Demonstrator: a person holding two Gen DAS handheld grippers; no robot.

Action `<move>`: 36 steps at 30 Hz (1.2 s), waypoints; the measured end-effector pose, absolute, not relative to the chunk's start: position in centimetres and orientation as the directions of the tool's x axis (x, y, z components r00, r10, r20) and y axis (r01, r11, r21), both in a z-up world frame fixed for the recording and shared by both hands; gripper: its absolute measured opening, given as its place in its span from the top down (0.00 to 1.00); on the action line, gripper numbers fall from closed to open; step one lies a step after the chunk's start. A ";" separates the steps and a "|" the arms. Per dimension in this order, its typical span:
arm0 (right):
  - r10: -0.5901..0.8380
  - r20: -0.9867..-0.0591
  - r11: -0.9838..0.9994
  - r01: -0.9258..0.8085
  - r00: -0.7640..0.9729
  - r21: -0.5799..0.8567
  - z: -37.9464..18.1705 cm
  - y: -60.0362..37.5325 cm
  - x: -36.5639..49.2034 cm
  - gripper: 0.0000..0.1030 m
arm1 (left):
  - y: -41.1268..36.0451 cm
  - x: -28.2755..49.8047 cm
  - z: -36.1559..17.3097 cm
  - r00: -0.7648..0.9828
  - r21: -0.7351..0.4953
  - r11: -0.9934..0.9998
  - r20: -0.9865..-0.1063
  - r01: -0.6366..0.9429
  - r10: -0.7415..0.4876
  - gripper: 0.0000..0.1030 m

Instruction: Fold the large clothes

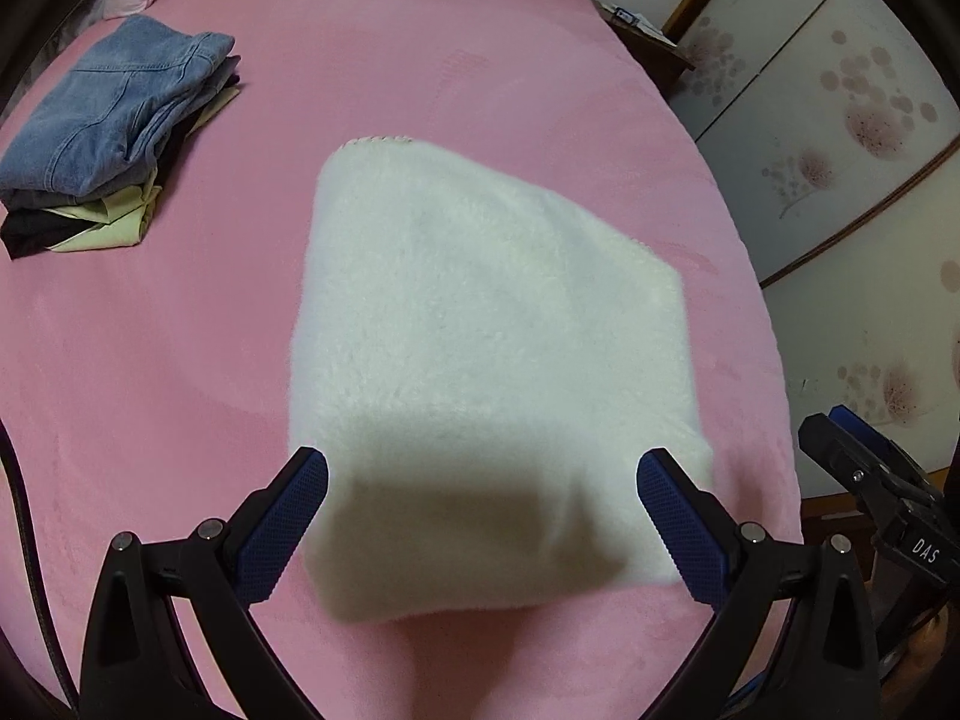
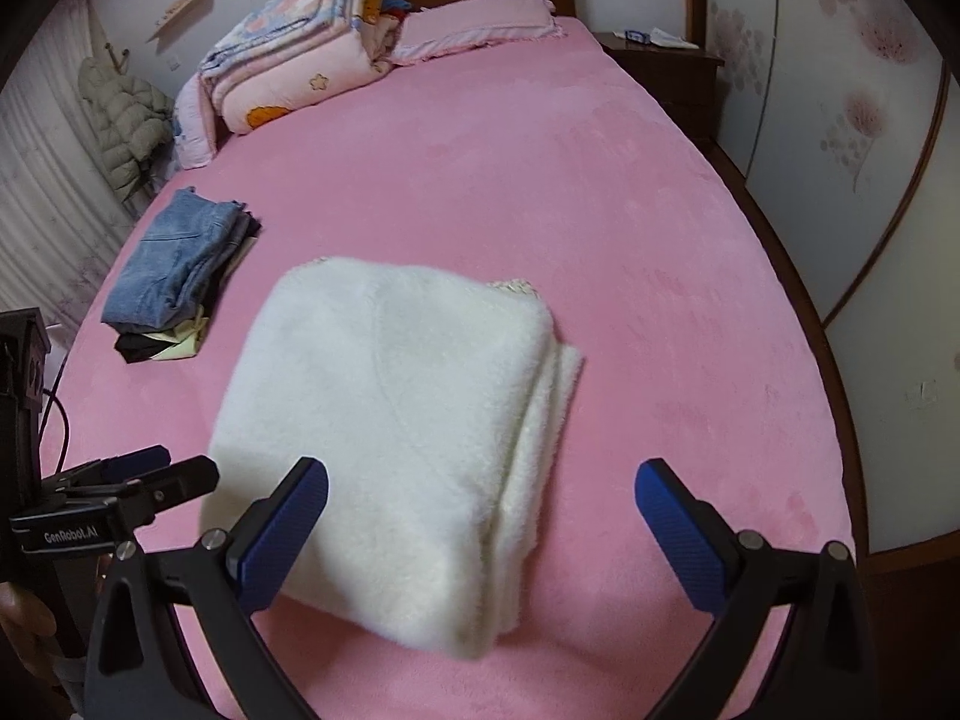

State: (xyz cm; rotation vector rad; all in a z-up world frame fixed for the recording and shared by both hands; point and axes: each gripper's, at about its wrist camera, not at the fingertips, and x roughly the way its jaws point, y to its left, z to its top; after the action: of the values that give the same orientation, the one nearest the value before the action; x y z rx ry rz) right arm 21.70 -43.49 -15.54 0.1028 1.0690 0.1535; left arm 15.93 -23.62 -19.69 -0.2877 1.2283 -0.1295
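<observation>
Garment: the white fleece garment (image 2: 396, 420) lies folded into a thick block on the pink bed cover (image 2: 600, 210), near the front edge, with its layered edges open toward your right
Left gripper: your left gripper (image 1: 483, 498) has its 2 fingers spread wide, one each side of the near end of the block, and they hold nothing
Right gripper: your right gripper (image 2: 483, 498) is also wide open and empty; its left finger (image 2: 282, 534) stands in front of the near corner, but I cannot tell if it touches the fleece
Finished pile: the folded jeans (image 2: 174, 258) sit on top of darker and pale green clothes, well apart to the left
Step in hand, as I judge: the fold looks finished, so the block is ready to be moved to the pile
How to do it well: close on all layers together, 1 gripper at each side, because the loose edges on the right can slip open
Risk: the thick fleece may sag in the middle if you lift by 1 end only
</observation>
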 end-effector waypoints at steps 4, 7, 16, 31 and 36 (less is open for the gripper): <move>0.180 -0.876 0.983 -0.040 0.448 0.181 -17.5 -43.7 22.6 0.00 | -22.9 17.0 -20.9 0.336 -0.279 0.959 -0.910 -0.058 -0.244 0.01; 0.175 -0.888 0.983 -0.025 0.425 0.181 -19.2 -43.7 23.1 0.00 | -22.1 17.7 -21.8 0.334 -0.274 0.960 -0.911 -0.060 -0.240 0.01; 0.187 -0.909 0.978 0.015 0.372 0.207 -22.9 -43.9 24.5 0.00 | -20.6 18.9 -24.7 0.311 -0.307 0.949 -0.911 -0.068 -0.272 0.01; 0.281 -0.903 0.948 0.056 0.324 0.315 -26.9 -46.1 26.7 0.00 | -19.2 21.1 -29.0 0.234 -0.378 0.925 -0.904 -0.047 -0.358 0.00; 0.387 -0.883 0.910 0.041 0.266 0.412 -29.1 -46.4 27.9 0.00 | -18.4 22.0 -31.1 0.193 -0.465 0.884 -0.873 -0.050 -0.448 0.00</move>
State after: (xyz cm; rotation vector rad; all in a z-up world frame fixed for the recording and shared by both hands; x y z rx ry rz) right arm 27.86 -46.38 -29.07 0.3889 1.2895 0.2421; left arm 22.03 -18.42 -31.06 -0.4395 1.3598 -0.2922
